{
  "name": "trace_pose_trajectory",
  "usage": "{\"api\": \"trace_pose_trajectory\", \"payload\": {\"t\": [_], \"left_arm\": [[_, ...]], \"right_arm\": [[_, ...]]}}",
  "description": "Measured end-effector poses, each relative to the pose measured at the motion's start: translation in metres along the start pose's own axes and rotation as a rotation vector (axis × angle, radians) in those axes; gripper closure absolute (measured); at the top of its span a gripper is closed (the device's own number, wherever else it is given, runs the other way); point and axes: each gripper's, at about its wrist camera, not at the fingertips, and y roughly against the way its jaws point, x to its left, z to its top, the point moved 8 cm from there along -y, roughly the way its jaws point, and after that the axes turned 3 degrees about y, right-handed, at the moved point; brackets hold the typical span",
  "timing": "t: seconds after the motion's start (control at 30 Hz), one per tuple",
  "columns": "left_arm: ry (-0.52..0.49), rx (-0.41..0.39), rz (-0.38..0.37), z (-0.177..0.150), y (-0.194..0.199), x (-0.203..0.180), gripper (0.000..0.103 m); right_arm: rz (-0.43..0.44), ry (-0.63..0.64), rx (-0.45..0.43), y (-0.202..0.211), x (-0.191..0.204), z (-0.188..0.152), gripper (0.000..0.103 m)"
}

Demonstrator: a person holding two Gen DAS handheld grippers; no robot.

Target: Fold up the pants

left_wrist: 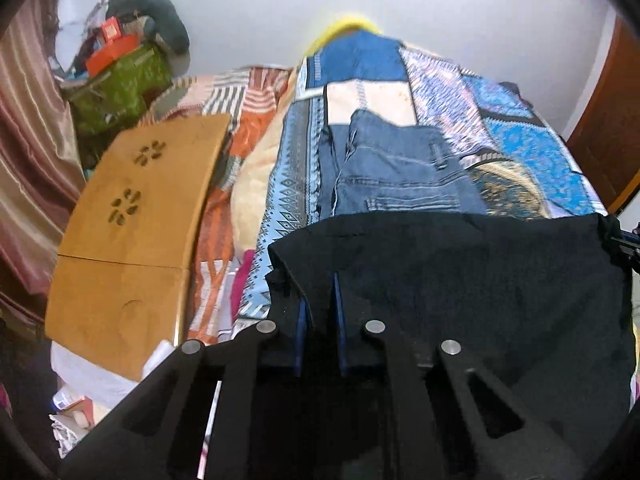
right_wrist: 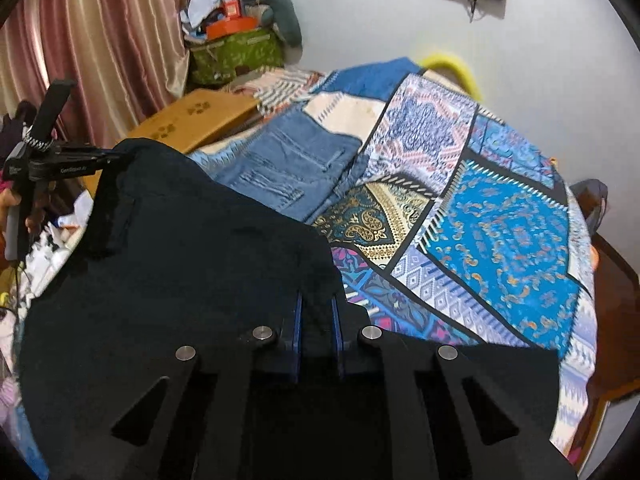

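Note:
Black pants (left_wrist: 460,288) hang stretched between my two grippers above the bed. My left gripper (left_wrist: 320,300) is shut on one top corner of the pants. My right gripper (right_wrist: 318,312) is shut on the other corner of the pants (right_wrist: 180,260). The left gripper also shows in the right wrist view (right_wrist: 120,156) at the far left, pinching the cloth. Folded blue jeans (left_wrist: 400,172) lie on the bed beyond the black pants; they also show in the right wrist view (right_wrist: 288,168).
A blue patterned patchwork bedspread (right_wrist: 500,232) covers the bed. A wooden lap table (left_wrist: 136,232) lies at the left of the bed. A green bag (left_wrist: 120,84) with boxes stands by the pink curtain (right_wrist: 100,40). A wooden door (left_wrist: 608,120) is at right.

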Motion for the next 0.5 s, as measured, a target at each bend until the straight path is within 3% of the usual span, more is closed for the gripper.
{"api": "trace_pose_trajectory", "payload": {"t": [0.2,0.5], "left_arm": [[-0.016,-0.048,0.012,-0.018,0.063,0.002,0.091],[-0.050,-0.074,0.062,-0.085,0.129,0.012,0.091]], "right_arm": [[-0.009,0.011,-0.052,0.045,0.026,-0.006,0.093],[0.013,0.055,-0.092,0.093,0.077,-0.039,0.093]]}}
